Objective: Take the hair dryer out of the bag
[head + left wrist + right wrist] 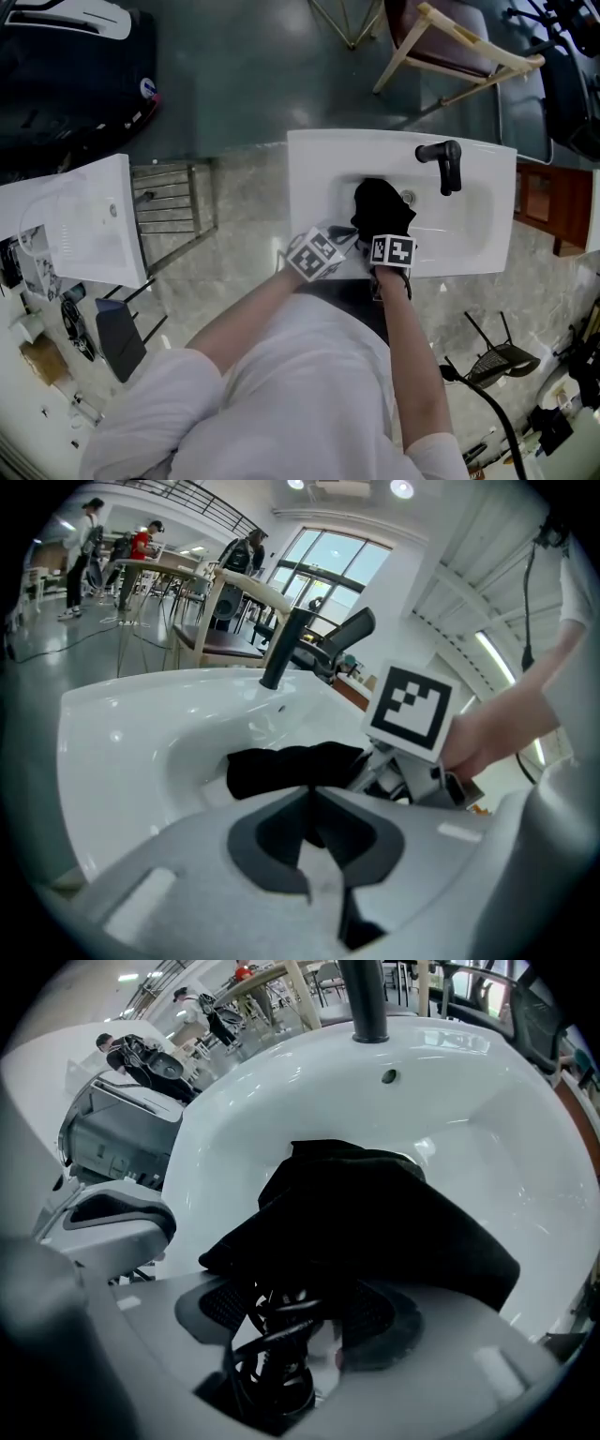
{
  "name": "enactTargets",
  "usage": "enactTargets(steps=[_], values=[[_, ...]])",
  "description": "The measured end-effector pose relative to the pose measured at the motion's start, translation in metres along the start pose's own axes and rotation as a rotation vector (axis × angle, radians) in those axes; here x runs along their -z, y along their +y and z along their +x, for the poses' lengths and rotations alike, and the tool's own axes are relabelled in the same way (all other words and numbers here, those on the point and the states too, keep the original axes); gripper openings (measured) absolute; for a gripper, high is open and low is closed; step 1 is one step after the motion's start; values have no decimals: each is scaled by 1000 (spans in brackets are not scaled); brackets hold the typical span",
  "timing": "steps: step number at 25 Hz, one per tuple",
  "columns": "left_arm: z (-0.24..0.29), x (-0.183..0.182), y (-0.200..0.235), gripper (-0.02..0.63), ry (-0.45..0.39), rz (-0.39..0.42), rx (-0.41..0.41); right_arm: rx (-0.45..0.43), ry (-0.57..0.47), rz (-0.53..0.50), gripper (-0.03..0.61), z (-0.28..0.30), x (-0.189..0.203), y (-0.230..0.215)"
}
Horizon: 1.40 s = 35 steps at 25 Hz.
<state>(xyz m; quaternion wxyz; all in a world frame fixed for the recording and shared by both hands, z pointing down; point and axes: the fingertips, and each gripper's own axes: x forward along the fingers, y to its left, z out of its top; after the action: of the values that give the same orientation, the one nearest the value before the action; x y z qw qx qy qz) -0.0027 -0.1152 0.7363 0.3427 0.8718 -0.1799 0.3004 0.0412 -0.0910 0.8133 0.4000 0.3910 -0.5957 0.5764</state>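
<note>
A black cloth bag (380,208) lies in the basin of a white sink (309,159). At the bag's near edge, my left gripper (347,237) is shut on the cloth; in the left gripper view its jaw tips (312,794) meet with black cloth between them. My right gripper (380,232) points steeply down at the bag's mouth beside it. In the right gripper view its jaws (291,1312) stand wide, and a black coiled cord (272,1321) runs between them without being pinched. The bag (375,1222) hides the hair dryer itself.
A black faucet (445,161) stands at the sink's far right. A wooden chair (450,47) is beyond the sink, a wire rack (173,202) and another white basin (75,225) to the left, a wooden cabinet (544,202) to the right.
</note>
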Motion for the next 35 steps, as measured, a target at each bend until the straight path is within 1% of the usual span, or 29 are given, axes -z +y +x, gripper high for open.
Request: enactTargets(steps=[3, 8, 14, 18, 21, 23, 26, 28, 32, 35], values=[[-4, 2, 3, 18, 0, -8, -7, -13, -12, 2, 270, -6, 3, -5], [-6, 8, 9, 31, 4, -4, -12, -67, -49, 24, 258, -26, 2, -7], [-7, 12, 2, 51, 20, -8, -3, -116, -29, 26, 254, -47, 15, -6], [-4, 14, -6, 81, 27, -1, 9, -128, -28, -1, 253, -64, 22, -2], [-3, 15, -12, 92, 28, 11, 25, -130, -30, -11, 252, -78, 27, -1], [-2, 14, -23, 104, 29, 29, 68, -132, -38, -11, 253, -87, 29, 0], [-2, 12, -49, 127, 35, 54, 163, -134, -52, -12, 252, -99, 32, 2], [-2, 11, -65, 138, 42, 70, 210, -133, -61, -14, 252, -108, 36, 3], [1, 5, -91, 152, 42, 115, 278, -137, -77, -9, 252, -122, 43, 7], [10, 5, -107, 161, 56, 187, 310, -160, -101, 32, 252, -130, 44, 9]])
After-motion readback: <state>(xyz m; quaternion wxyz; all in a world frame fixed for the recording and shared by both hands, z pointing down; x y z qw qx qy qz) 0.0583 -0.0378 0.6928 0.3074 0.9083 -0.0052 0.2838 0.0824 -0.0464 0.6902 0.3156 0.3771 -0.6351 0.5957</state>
